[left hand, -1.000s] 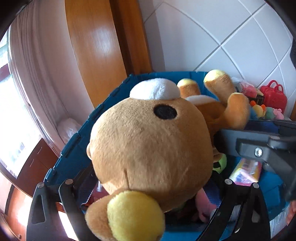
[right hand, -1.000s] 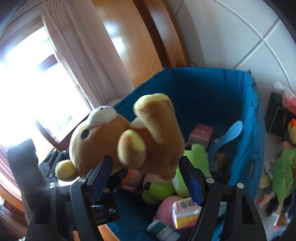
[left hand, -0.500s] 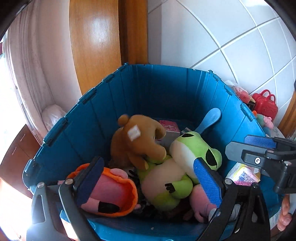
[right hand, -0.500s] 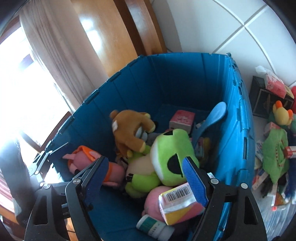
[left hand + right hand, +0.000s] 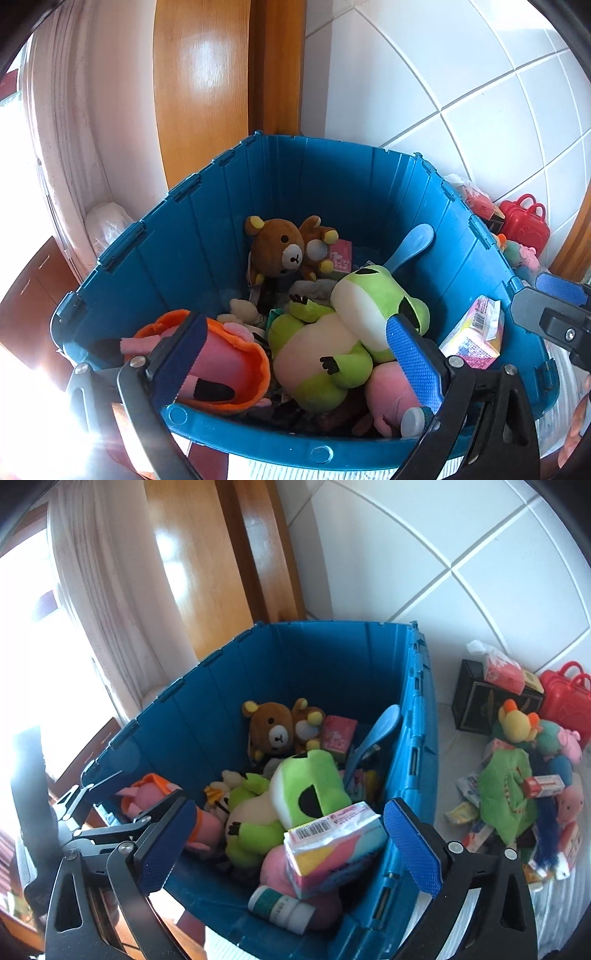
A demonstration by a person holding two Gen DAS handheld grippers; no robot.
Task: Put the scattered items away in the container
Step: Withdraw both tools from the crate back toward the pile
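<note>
The brown teddy bear (image 5: pixel 284 247) (image 5: pixel 277 727) lies inside the blue bin (image 5: pixel 332 177) (image 5: pixel 332 657) against its far wall. Nothing holds it. Nearer in the bin are a green frog plush (image 5: pixel 343 332) (image 5: pixel 295 797), a pink and orange plush (image 5: pixel 221 365) and a tissue pack (image 5: pixel 332 845). My left gripper (image 5: pixel 295 362) hovers open over the bin's near rim. My right gripper (image 5: pixel 291 845) also hangs above the bin, its jaws opening wide with nothing pressed between the pads. One right finger (image 5: pixel 561 288) shows at the left view's edge.
A pile of scattered toys and packets (image 5: pixel 517 786) lies on the white floor to the right of the bin, with a black box (image 5: pixel 487 705) and a red toy case (image 5: pixel 565 698) behind it. A wooden door frame (image 5: pixel 258 572) and a curtain (image 5: pixel 92 590) stand behind the bin.
A second ago both grippers held the brown bear above the bin. They opened, and the bear fell in and settled at the far wall. The right view has swung toward the floor pile.
</note>
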